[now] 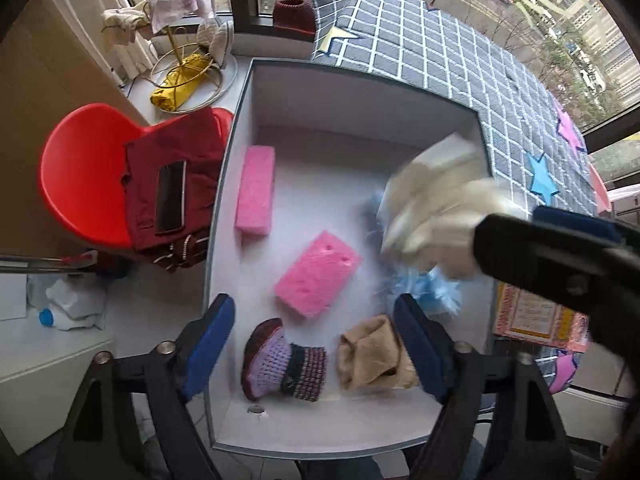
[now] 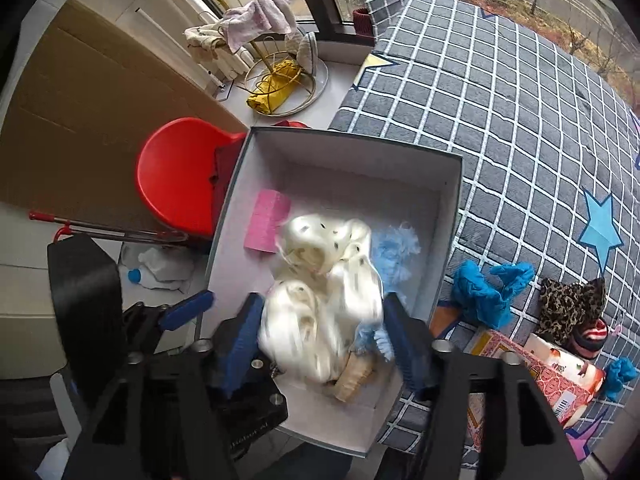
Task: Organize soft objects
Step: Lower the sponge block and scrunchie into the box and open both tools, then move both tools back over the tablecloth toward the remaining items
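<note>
My left gripper (image 1: 316, 344) hangs over the near end of the white box (image 1: 360, 92), pads spread wide, nothing between them. My right gripper (image 2: 320, 336) is above the box too, pads apart w/ the cream fluffy bundle (image 2: 328, 280) between them; it's blurred, and I can't tell if the pads actually touch it.

Room: the box walls stand on all four sides. The far half of the floor is bare, the near half crowded. The checked blanket (image 2: 500, 120) butts the box's right wall, and a red chair (image 1: 80, 176) w/ a dark red garment (image 1: 176, 160) sits just beside the left wall.

Count inside: 2 pink sponges (image 1: 256, 192) (image 1: 318, 274), one along the left wall, one mid-floor tilted; 1 purple knit bootie (image 1: 280, 364) and 1 tan cloth (image 1: 372, 354) at the near wall; 1 pale blue feathery piece (image 2: 394, 250) by the right wall.

On the blanket: blue gloves (image 2: 484, 292), a leopard-print cloth (image 2: 572, 300), and a patterned carton (image 2: 532, 372).

The bundle looks glossy, cream-white, w/ dark flecks, in loose folds.
</note>
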